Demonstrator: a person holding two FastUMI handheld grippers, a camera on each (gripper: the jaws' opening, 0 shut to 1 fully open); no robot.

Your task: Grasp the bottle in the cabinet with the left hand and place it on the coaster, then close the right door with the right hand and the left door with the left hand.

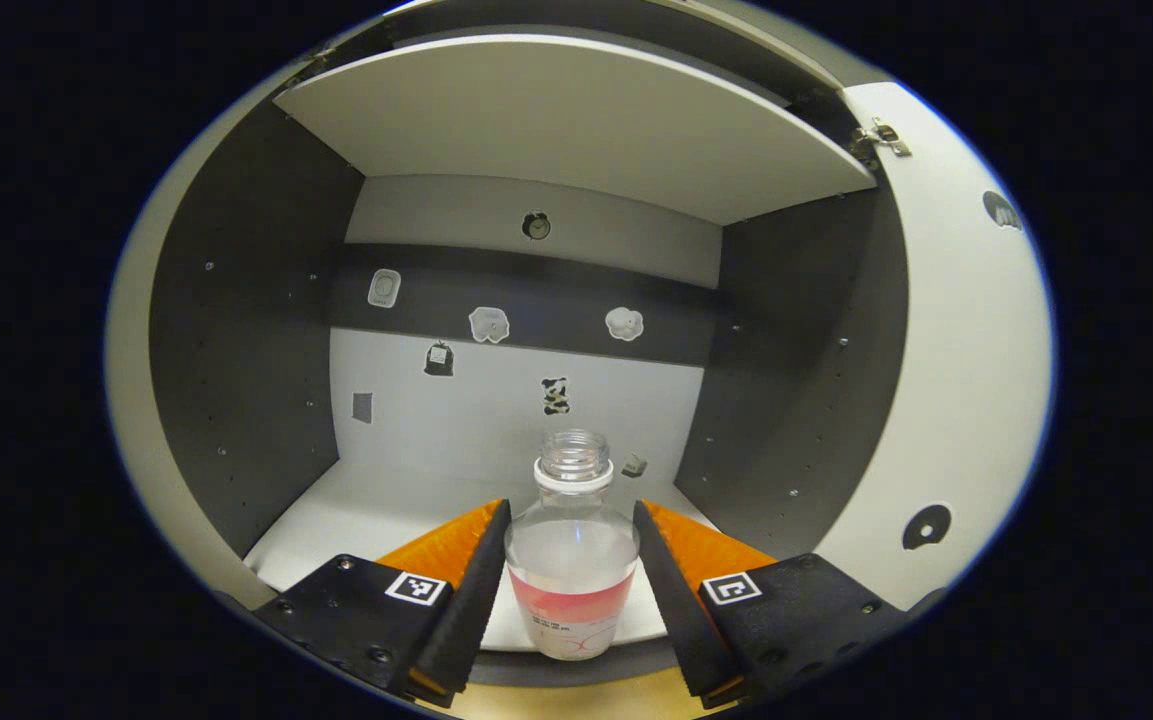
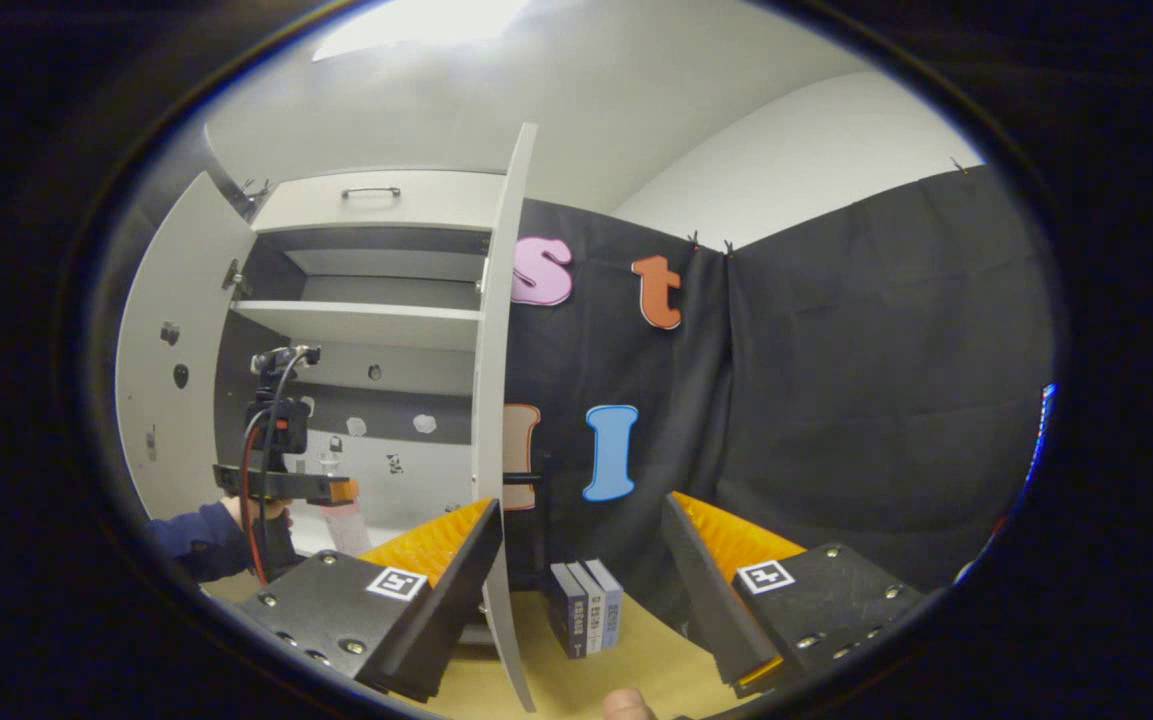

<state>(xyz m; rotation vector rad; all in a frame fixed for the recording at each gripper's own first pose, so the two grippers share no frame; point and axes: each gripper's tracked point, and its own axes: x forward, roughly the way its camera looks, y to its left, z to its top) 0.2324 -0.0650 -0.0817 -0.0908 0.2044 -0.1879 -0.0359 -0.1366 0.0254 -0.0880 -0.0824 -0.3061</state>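
Standing at the front edge of the cabinet (image 1: 236, 400) floor, the uncapped bottle (image 1: 572, 560) looked light, smooth and slippery; the left hand-held gripper (image 1: 572, 575) bracketed its labelled belly, fingers apart, not visibly pressing. The right hand-held gripper (image 2: 581, 580) was also spread.

1. Small stickers (image 1: 489, 324) are showing on the back wall inside, scattered across the grey and dark bands; their pictures are too small to make out.
2. An upper shelf (image 1: 576, 120) is spanning the interior, lying bare.
3. Three small box-like items, possibly books (image 2: 588, 606), are standing upright side by side on the wooden surface (image 2: 636, 660), just in front of the black cloth wall (image 2: 836, 400).
4. A white ceiling (image 2: 556, 90) is glowing brightly above.
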